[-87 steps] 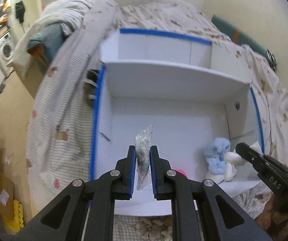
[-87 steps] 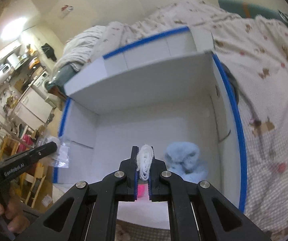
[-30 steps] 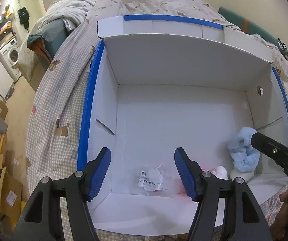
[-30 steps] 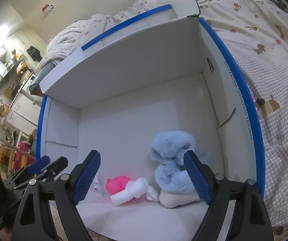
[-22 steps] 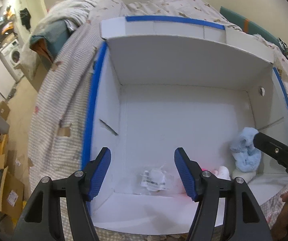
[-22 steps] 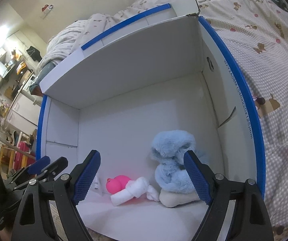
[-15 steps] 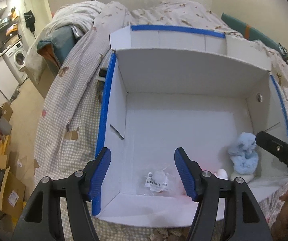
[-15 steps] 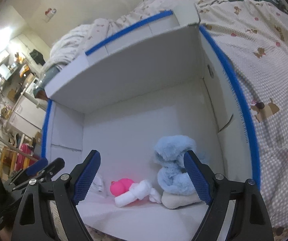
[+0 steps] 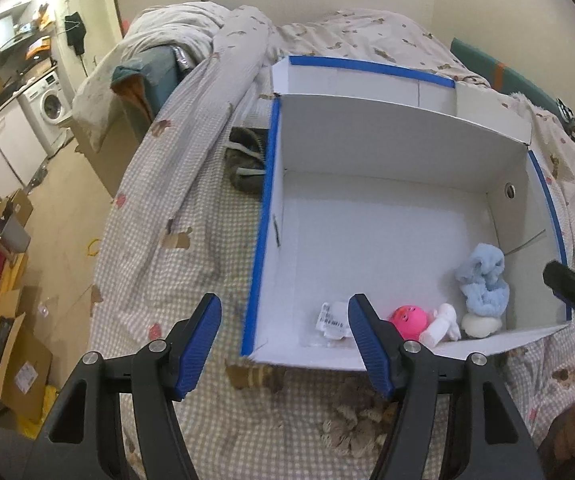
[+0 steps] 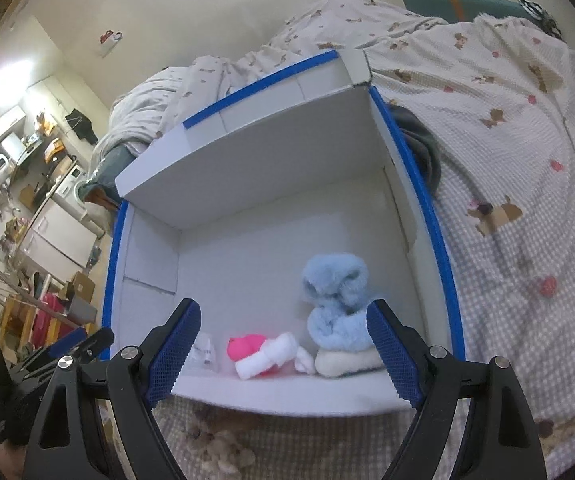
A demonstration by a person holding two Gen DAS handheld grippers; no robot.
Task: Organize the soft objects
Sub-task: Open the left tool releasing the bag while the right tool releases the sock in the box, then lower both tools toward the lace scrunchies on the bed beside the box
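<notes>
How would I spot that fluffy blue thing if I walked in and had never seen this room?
Look for the big white cardboard box with blue-taped edges lying on the bed. Along its near wall sits a row of small items. The fluffy pale-blue plush is the tallest one, in the right-hand corner, resting on a cream pad, beside a white roll and a pink ball.

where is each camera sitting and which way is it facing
Left wrist: rides the left gripper, angled down at the near left corner of the white box on the bed; own open blue-padded fingers show, plus the right gripper's tip at right.
Right wrist: rides the right gripper, angled down into the box's near right; own open fingers show, the left gripper low at left.
Shared: box, blue plush, pink toy, white roll, plastic packet.
</notes>
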